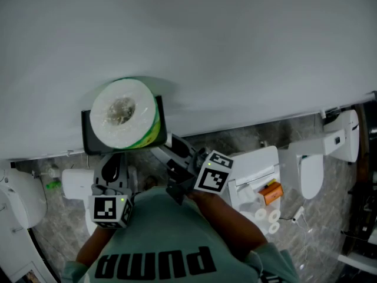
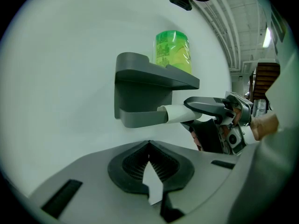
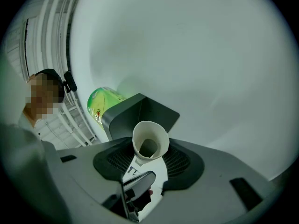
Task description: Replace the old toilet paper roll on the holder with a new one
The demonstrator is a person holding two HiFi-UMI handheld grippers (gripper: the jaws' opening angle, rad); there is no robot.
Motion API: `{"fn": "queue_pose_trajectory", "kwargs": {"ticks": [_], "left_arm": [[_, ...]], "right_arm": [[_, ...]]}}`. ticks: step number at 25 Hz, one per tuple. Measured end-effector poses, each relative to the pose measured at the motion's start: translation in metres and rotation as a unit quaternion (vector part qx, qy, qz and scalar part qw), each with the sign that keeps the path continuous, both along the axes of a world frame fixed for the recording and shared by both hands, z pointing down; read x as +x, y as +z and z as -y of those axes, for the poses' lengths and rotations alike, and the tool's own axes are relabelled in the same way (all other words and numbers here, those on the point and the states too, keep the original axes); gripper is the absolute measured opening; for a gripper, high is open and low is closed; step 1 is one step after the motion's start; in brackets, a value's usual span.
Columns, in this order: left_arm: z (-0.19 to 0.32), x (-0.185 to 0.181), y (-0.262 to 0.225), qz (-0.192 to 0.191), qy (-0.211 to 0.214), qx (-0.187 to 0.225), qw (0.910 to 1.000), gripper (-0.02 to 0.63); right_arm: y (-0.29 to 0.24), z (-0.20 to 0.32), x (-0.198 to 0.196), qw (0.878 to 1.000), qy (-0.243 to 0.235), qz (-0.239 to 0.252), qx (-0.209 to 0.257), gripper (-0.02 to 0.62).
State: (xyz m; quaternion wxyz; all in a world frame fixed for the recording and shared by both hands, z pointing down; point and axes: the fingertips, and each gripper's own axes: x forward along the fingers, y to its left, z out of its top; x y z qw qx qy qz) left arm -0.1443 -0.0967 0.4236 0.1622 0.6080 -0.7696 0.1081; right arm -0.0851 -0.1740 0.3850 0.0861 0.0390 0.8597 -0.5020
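Here, bare pale cardboard tube (image 3: 150, 146), hollow, pinched in right claw (image 3: 148, 161)

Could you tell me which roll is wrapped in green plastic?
The full roll on top of the holder; the cardboard tube in the right gripper is bare.

Three views, all aimed at the wall holder.
Head view looks steeply down along the wall (image 1: 235, 52) from above the person, at mid range, onto the top of the holder (image 1: 88, 137) and roll (image 1: 123, 112). Left gripper view sits low and near, facing the wall: holder (image 2: 140, 85) side-on, roll (image 2: 173, 50) above it, right gripper (image 2: 189, 113) at its right. Right gripper view is very near, looking from the holder's (image 3: 140, 111) other side. All three share holder, roll and wall.
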Motion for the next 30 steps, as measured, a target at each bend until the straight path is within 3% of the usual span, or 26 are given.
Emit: {"fn": "queue_pose_trajectory", "kwargs": {"ticks": [14, 30], "left_arm": [[0.016, 0.014, -0.004, -0.002, 0.011, 0.010, 0.9999, 0.003], [0.028, 0.036, -0.006, -0.009, 0.067, 0.026, 0.9973, 0.003]], "right_arm": [[-0.003, 0.020, 0.022, 1.000, 0.013, -0.001, 0.009, 0.190], [-0.007, 0.037, 0.074, 0.994, 0.105, -0.017, 0.028, 0.187]]}}
